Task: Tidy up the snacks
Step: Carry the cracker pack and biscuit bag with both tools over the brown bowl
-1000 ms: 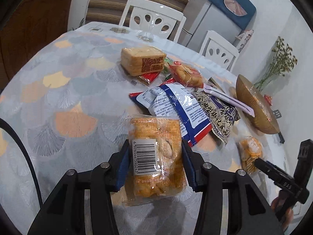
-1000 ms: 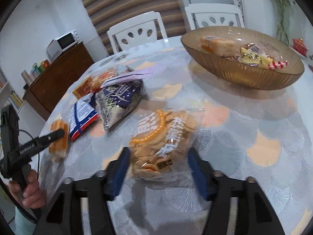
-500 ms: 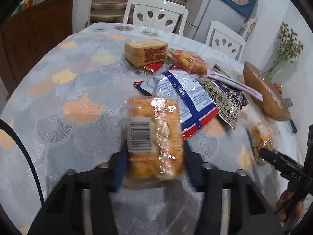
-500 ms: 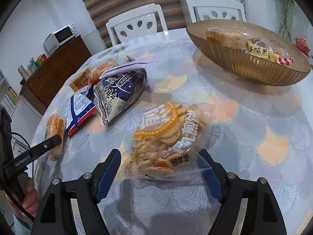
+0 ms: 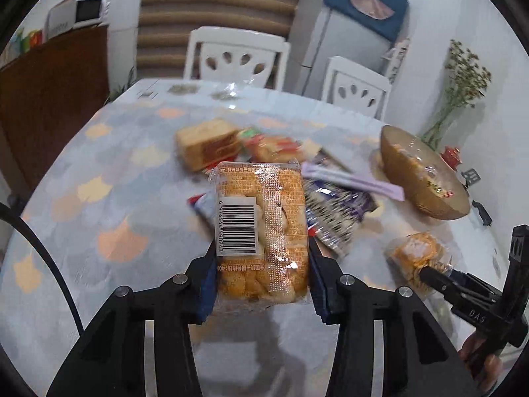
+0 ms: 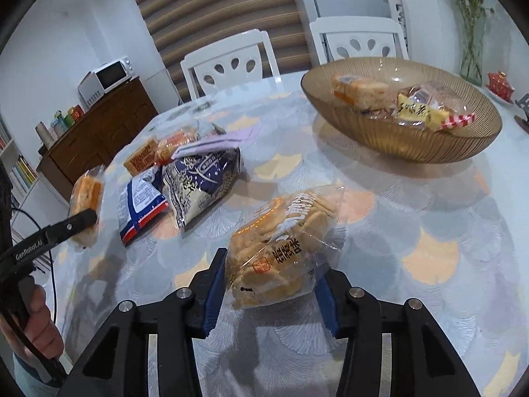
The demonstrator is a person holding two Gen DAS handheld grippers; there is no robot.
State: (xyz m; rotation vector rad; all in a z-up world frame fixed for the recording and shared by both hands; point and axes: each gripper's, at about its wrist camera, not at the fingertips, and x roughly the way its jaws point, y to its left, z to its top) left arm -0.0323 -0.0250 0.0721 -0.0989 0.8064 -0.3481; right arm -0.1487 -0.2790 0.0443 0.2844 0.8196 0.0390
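Orange barcode packet (image 5: pixel 261 231) is clamped, lifted, in the left gripper (image 5: pixel 261 284); several packets (image 6: pixel 198 178) lie unsorted mid-table; right gripper (image 6: pixel 269 289) is closing around the biscuit bag (image 6: pixel 281 248), seemingly pressing it; amber bowl (image 6: pixel 396 145) holds few.

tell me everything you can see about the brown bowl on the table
The brown bowl is wide, shallow and oval, of translucent amber ribbed glass or plastic. It stands upright on the patterned tablecloth at the far right side of the table, apart from both grippers. Inside lie a few wrapped snacks: a pale cake-like pack, a yellow packet and a red-and-white striped wrapper.
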